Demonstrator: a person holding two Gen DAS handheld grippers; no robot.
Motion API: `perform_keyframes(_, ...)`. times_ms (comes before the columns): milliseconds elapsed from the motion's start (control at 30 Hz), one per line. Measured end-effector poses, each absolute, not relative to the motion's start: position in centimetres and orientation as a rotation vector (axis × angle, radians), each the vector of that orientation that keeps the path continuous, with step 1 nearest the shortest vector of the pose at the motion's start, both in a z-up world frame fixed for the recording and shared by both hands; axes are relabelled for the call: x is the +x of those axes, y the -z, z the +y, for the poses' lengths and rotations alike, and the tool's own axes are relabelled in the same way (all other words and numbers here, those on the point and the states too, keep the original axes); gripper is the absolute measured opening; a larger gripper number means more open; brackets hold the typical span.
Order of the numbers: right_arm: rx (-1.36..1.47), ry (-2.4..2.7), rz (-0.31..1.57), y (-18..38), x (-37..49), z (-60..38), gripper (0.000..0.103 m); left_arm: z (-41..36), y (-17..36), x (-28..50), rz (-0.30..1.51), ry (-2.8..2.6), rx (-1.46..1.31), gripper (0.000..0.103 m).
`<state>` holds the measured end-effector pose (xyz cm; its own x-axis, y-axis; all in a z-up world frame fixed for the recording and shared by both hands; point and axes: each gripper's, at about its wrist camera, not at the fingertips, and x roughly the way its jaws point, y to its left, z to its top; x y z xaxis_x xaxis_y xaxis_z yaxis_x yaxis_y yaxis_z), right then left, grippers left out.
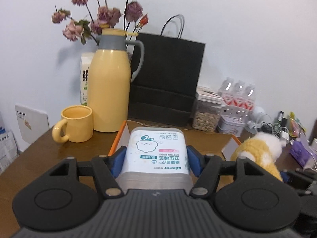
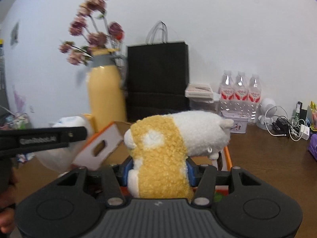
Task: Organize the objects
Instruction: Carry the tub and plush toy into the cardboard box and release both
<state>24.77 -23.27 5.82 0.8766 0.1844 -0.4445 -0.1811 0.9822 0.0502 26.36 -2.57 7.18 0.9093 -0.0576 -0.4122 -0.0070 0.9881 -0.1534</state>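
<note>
- Left tongs (image 1: pixel 156 156) clamp a cotton-bud tub (image 1: pixel 156 152) by its two sides, label upside down, held above the open box (image 1: pixel 210 138) on the counter (image 1: pixel 39 154).
- Right tongs (image 2: pixel 158 170) pinch a plush toy (image 2: pixel 168 148), yellow-and-white, at its yellow end; the white end points to 2 o'clock over the box's orange rim.
- From the left wrist view the plush shows at 3 o'clock of the tub, just beside the box.
- Mug (image 1: pixel 76 124) sits at 10 o'clock of the tub, touching or just short of the yellow jug (image 1: pixel 109 87) behind it.
- Black bag (image 1: pixel 166 75) stands against the wall at 12 o'clock, dried flowers (image 1: pixel 99 15) behind the jug.
- Bottles (image 2: pixel 239 91), a tin (image 2: pixel 235 122) and cables (image 2: pixel 287 125) lie at 2 o'clock along the wall.
</note>
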Motion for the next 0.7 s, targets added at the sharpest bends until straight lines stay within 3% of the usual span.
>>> perform_keyframes(200,0.044,-0.142,0.559,-2.4,31.3,-24.6,0.051,-3.6,-4.7,31.5,0.490,-0.016,-0.172,0.065)
perform_keyframes(600,0.051,-0.138,0.642,1.0,33.7,-24.5,0.056,-3.8,-0.8,33.4,0.535,-0.037,-0.166,0.068)
perform_keyframes(700,0.038,-0.112,0.629,1.0,33.3,-24.4,0.081,-3.9,-1.1,32.9,0.505,-0.040,-0.168,0.092)
